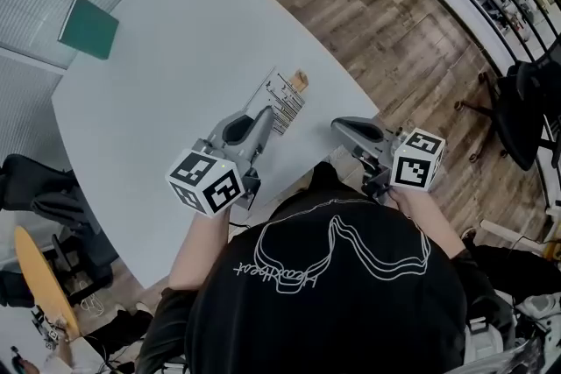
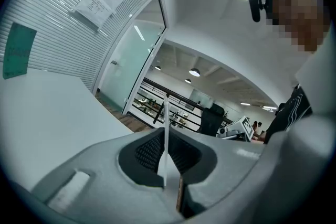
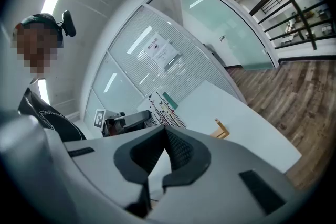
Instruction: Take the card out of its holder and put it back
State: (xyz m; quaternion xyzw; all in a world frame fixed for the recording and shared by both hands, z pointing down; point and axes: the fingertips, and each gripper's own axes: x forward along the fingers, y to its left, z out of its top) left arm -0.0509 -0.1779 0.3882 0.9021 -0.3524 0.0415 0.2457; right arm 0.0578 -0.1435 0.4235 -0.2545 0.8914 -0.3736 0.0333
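My left gripper is shut on a white printed card and holds it over the white table. In the left gripper view the card shows edge-on, pinched between the pads. A small wooden holder stands on the table just beyond the card's far end. In the right gripper view the card stands upright, apart from the holder, which has no card in it. My right gripper hovers at the table's near edge, shut with nothing in it.
A green folder-like thing lies at the table's far left corner. Wooden floor lies to the right of the table, with a black office chair beyond. Glass walls with blinds stand behind the table.
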